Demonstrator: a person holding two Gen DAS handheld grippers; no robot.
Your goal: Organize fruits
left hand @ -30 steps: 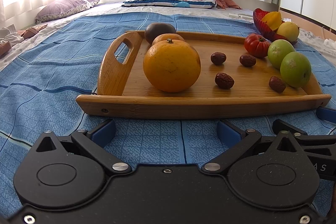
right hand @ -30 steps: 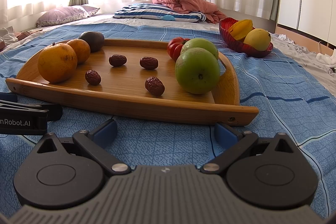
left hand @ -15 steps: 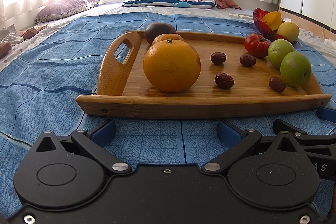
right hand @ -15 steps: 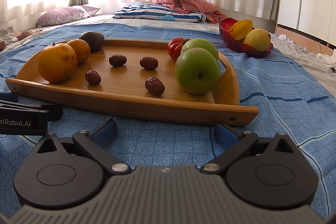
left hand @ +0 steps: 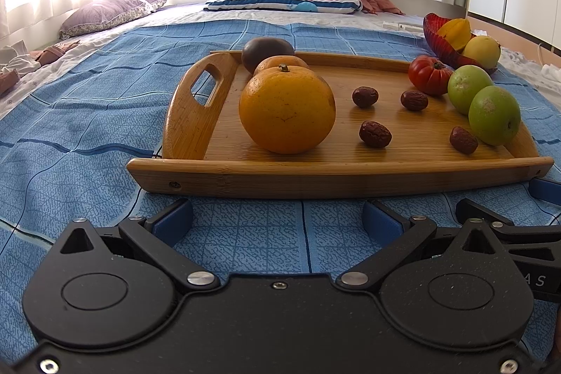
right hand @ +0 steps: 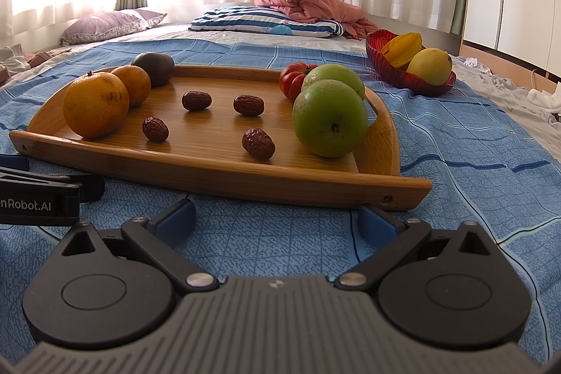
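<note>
Bamboo is the material of the rectangular handled tray (right hand: 217, 160) that lies flat on the blue patterned bedspread (right hand: 455, 142) and carries most of the fruit. At its left end sit a large orange (left hand: 286, 109), a smaller orange (right hand: 132, 84) and a dark round purple-brown fruit (right hand: 154, 68), one behind the other. Four wrinkled red-brown dates (right hand: 257, 143) lie scattered, well apart, across the middle. At the right end sit two green round fruits (right hand: 330, 118), with a ribbed red tomato (left hand: 429, 75) just behind them. Beyond the tray's right end, a red glass bowl (right hand: 406, 77) holds a yellow star fruit (right hand: 401, 48) and a yellow round fruit (right hand: 429, 65).

The left gripper (left hand: 277, 216) and the right gripper (right hand: 277, 216) both rest low over the bedspread, just short of the tray's near rim. The tongs of each stand apart and hold nothing.

Judgement of step: the fruit already lies loosely grouped by kind. This arrangement fits a sort that is finished, or one in which fruit is yet to be moved between tray and bowl; the pictures do not settle which.

Any pick calls for a wide opening on the large round fruit and a lift clear of the rim. The dates call for a low, narrow approach, since they may roll.
</note>
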